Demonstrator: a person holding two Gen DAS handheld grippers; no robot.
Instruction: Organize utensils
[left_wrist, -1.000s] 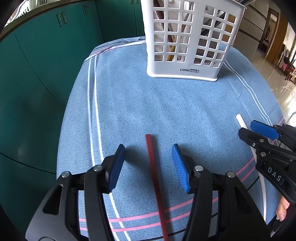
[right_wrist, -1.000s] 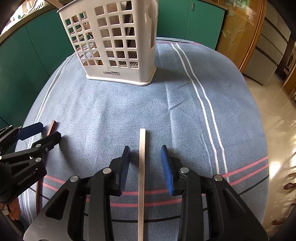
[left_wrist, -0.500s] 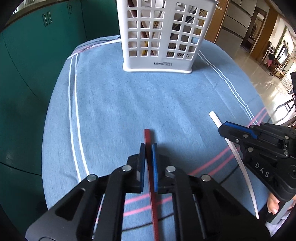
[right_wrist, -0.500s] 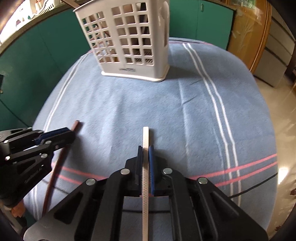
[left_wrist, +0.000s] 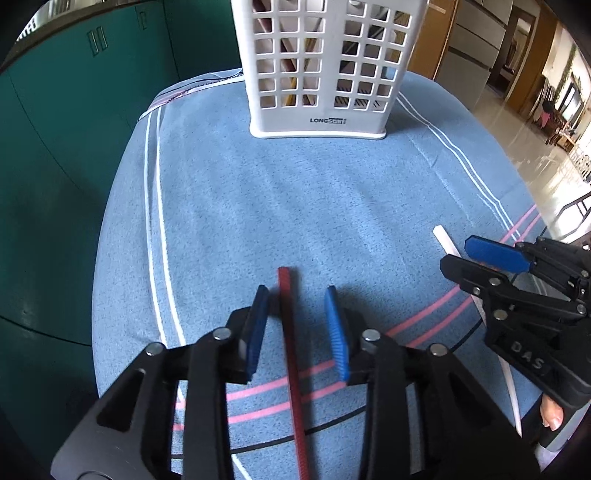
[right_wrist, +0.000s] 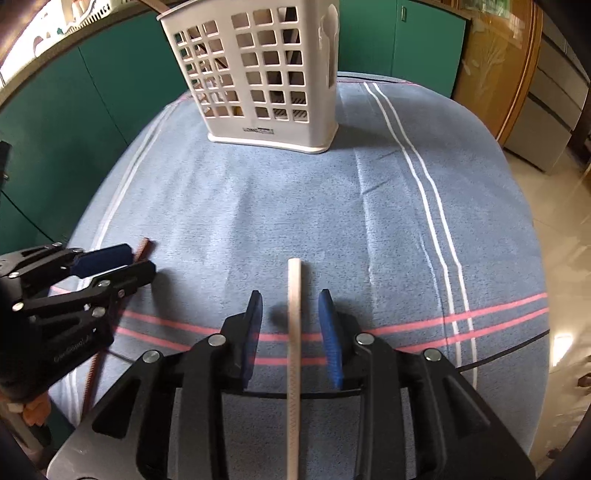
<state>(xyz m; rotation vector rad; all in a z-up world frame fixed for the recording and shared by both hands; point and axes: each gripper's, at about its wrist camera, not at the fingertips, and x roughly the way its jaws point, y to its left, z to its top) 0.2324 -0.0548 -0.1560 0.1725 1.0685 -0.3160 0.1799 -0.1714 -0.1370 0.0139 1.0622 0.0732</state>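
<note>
A red chopstick (left_wrist: 291, 354) lies on the blue cloth between the fingers of my left gripper (left_wrist: 297, 314), which is open around it without touching. A white chopstick (right_wrist: 294, 332) lies between the fingers of my right gripper (right_wrist: 291, 317), also open. The white slotted utensil basket (left_wrist: 321, 66) stands upright at the far side of the table, with several utensils inside; it also shows in the right wrist view (right_wrist: 266, 70). Each gripper appears in the other's view: the right gripper (left_wrist: 476, 258) and the left gripper (right_wrist: 118, 262).
The blue striped cloth (left_wrist: 295, 206) covers a round table. Green cabinets (left_wrist: 74, 110) stand behind and to the left. A shiny floor (right_wrist: 561, 221) lies off the table's right edge.
Half a second ago both grippers were shut on their chopsticks. Now both have opened, and the chopsticks lie on the cloth between the fingers.
</note>
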